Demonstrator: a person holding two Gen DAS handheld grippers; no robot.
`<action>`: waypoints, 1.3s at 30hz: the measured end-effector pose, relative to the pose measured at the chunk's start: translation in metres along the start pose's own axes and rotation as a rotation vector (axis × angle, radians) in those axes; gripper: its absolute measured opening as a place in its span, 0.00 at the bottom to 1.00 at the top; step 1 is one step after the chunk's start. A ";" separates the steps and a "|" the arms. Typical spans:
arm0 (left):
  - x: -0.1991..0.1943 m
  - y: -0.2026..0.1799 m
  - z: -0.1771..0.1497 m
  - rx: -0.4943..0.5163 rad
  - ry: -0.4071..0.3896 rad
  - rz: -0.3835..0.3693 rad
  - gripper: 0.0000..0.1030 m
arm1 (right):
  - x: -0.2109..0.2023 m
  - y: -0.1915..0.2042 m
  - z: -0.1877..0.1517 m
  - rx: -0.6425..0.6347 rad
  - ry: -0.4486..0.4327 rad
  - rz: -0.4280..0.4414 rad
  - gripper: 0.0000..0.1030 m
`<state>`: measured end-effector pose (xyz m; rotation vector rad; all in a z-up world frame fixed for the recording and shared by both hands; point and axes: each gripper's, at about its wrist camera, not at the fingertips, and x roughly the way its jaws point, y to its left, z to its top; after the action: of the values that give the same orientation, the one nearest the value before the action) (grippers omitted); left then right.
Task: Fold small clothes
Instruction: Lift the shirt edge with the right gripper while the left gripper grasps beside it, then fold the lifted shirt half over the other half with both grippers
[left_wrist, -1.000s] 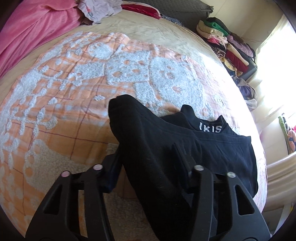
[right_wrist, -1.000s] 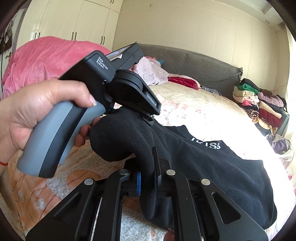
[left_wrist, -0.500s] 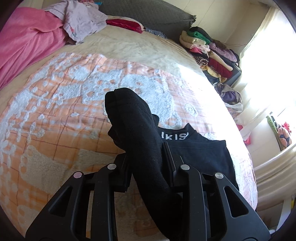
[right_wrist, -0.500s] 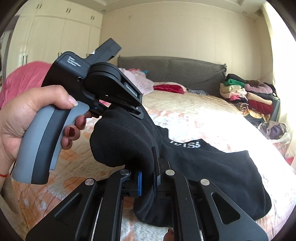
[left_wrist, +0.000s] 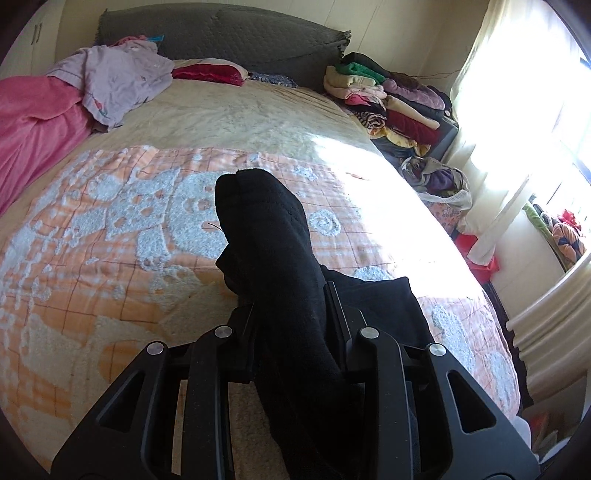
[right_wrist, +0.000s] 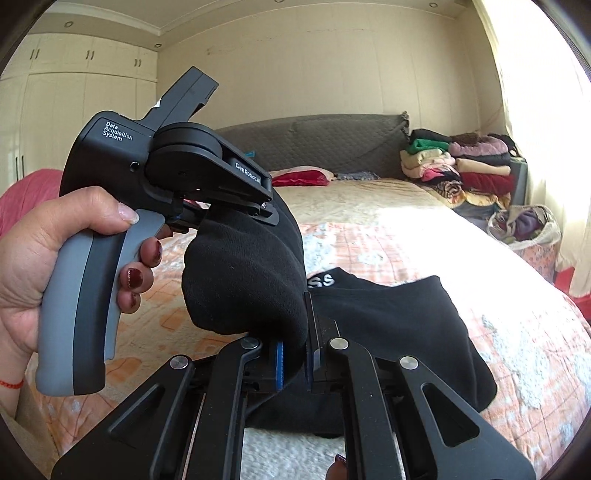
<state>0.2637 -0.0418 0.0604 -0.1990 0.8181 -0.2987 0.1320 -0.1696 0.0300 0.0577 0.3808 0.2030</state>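
A black garment (left_wrist: 273, 258) with white lettering on its waistband (right_wrist: 325, 280) lies partly on the orange and white bed cover (left_wrist: 92, 258). My left gripper (left_wrist: 290, 306) is shut on a bunched fold of it and holds that fold up off the bed. In the right wrist view the left gripper (right_wrist: 236, 218) is gripped by a hand just left of centre. My right gripper (right_wrist: 293, 354) is shut on the same raised fold lower down. The rest of the garment (right_wrist: 406, 332) drapes to the right on the bed.
A pink blanket (left_wrist: 33, 125) and a lilac garment (left_wrist: 118, 77) lie at the far left. A stack of folded clothes (left_wrist: 388, 96) stands at the far right by the grey headboard (left_wrist: 221, 29). A bag of clothes (left_wrist: 439, 181) sits beside the bed.
Both grippers have lifted the black fold higher and tilted up, so more of the room shows. My left gripper has closed from wide open onto the fabric. Less waistband lettering shows.
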 end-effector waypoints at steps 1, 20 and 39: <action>0.003 -0.003 -0.001 0.005 0.003 -0.001 0.21 | -0.001 -0.003 0.000 0.006 0.003 -0.008 0.06; 0.062 -0.071 -0.020 0.107 0.075 0.008 0.24 | -0.002 -0.056 -0.034 0.160 0.084 -0.056 0.06; 0.087 -0.099 -0.031 0.096 0.133 -0.044 0.69 | 0.005 -0.077 -0.045 0.264 0.132 -0.049 0.07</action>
<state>0.2788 -0.1658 0.0090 -0.1081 0.9296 -0.3951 0.1340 -0.2430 -0.0211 0.2961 0.5385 0.1075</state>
